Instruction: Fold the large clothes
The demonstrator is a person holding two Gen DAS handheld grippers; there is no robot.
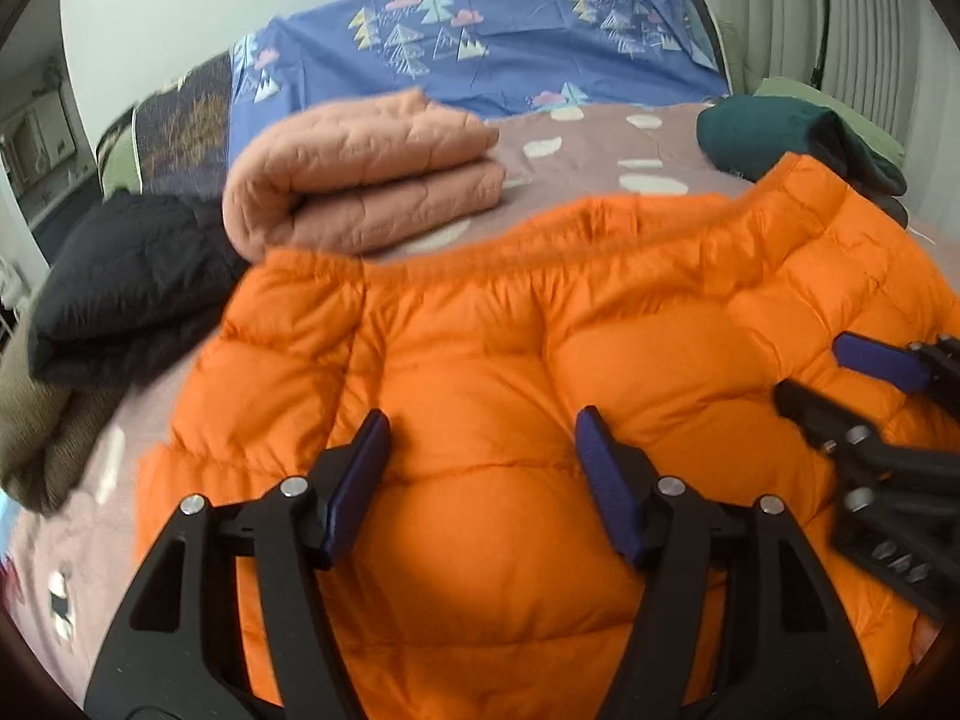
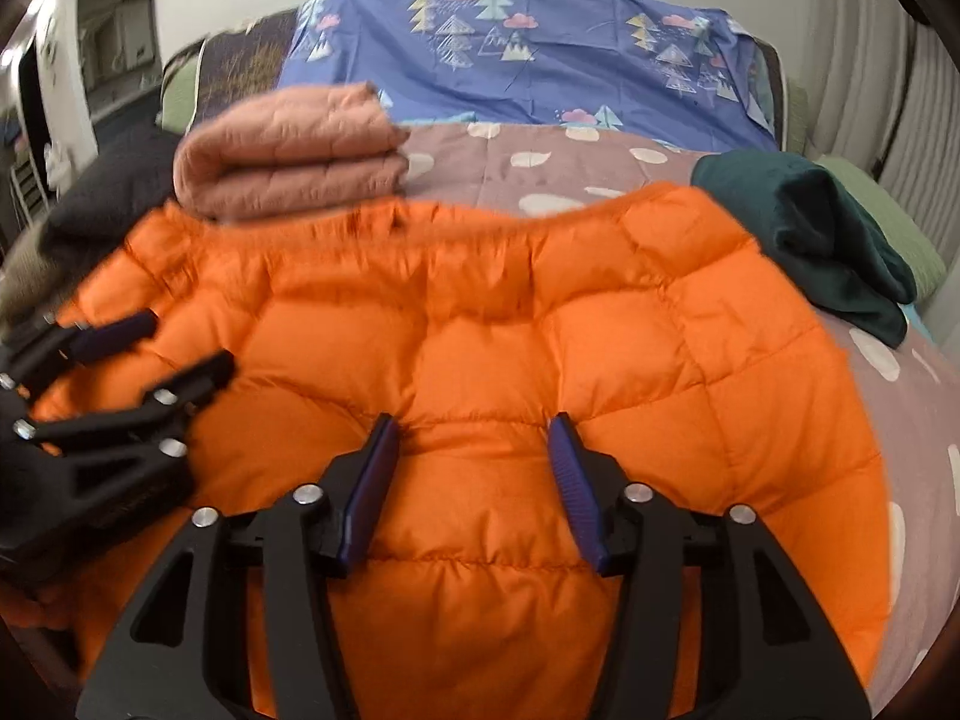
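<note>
A bed [image 1: 606, 138] with a spotted mauve cover carries an orange puffer jacket [image 1: 480, 348] spread flat at its near side. Beyond the jacket lies a folded pink blanket [image 1: 366, 180]; a black garment [image 1: 126, 294] lies left, a dark green garment [image 2: 822, 228] right. Left tongs [image 1: 480, 480] and right tongs [image 2: 474, 474] hang above the jacket, jaws apart, nothing between them.
</note>
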